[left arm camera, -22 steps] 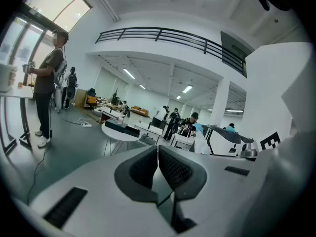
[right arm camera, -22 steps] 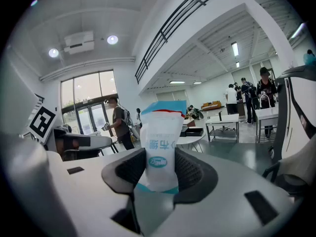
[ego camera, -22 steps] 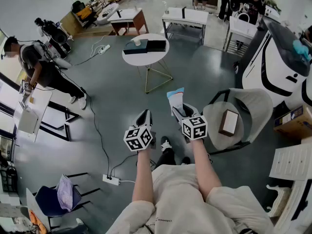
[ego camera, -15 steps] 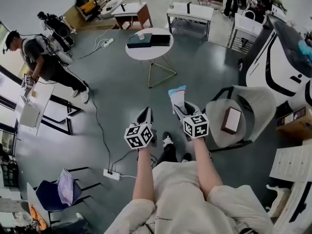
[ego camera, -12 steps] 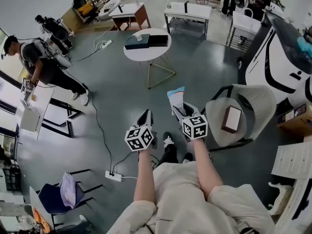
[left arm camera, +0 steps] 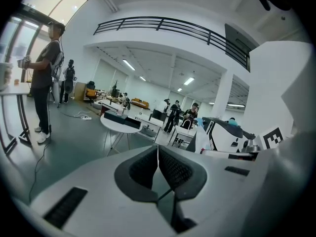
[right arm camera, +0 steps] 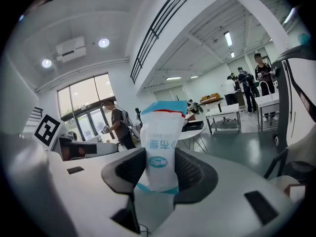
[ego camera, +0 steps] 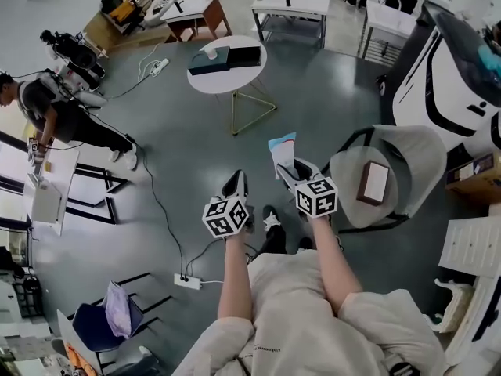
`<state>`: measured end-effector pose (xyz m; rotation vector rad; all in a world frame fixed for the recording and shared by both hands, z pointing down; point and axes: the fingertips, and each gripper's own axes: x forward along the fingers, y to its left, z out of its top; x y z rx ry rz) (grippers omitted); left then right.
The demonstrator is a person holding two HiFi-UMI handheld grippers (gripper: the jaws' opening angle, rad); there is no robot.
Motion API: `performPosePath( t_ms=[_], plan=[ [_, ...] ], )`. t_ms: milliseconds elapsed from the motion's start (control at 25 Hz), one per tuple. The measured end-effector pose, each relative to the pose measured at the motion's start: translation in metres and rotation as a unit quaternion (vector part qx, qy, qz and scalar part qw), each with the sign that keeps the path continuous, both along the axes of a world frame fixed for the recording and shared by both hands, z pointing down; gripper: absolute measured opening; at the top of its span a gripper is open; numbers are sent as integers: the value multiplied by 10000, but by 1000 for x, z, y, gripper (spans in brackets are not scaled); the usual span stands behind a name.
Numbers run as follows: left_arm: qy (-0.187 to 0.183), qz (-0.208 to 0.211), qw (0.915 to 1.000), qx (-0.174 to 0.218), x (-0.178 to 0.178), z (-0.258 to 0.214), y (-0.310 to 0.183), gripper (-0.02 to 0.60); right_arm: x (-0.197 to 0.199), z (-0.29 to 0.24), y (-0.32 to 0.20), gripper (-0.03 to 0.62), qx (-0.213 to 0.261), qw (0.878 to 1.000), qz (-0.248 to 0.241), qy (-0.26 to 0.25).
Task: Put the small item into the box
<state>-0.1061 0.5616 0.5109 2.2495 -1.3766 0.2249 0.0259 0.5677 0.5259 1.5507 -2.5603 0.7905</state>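
Observation:
My right gripper (ego camera: 286, 169) is shut on a small white packet (ego camera: 282, 150) with a blue top. In the right gripper view the packet (right arm camera: 159, 152) stands upright with both pads pressing its sides, and my right gripper (right arm camera: 159, 171) points toward the far table. My left gripper (ego camera: 235, 181) is held beside it at the left, shut and empty; its pads meet in the left gripper view (left arm camera: 158, 163). A dark open box (ego camera: 228, 56) lies on a round white table (ego camera: 205, 80) well ahead of both grippers.
A grey chair (ego camera: 415, 163) with a brown-rimmed box (ego camera: 373, 181) on its seat stands close at the right. A cable and power strip (ego camera: 188, 281) lie on the floor at the left. A person (ego camera: 55, 112) stands by a desk at far left. Desks line the back.
The head view has shifted: the round table now sits a little higher and further left in the picture. Both grippers keep their pose, and the packet stays in the right one.

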Motion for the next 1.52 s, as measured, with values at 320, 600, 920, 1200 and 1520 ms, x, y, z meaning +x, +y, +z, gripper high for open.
performPosePath(
  t_ms=[320,600,920,1200,1520],
  plan=[
    [245,-26,9995,195,-6,-19,-84,25,20,-18,-80,201,231,9993,169,253],
    [410,45,9990,147,-21,-14,-149,25,30,-15,-146,201,239,9966,616,490],
    [526,93,9982,284,-60,-20,-208,25,0,-32,-208,201,532,9925,1046,353],
    [541,370,9977,187,-81,-8,-233,25,-33,-19,-227,201,480,9916,1123,432],
    [600,590,9964,38,-81,0,-252,25,-32,-17,-244,201,343,9886,1386,486]
  ],
)
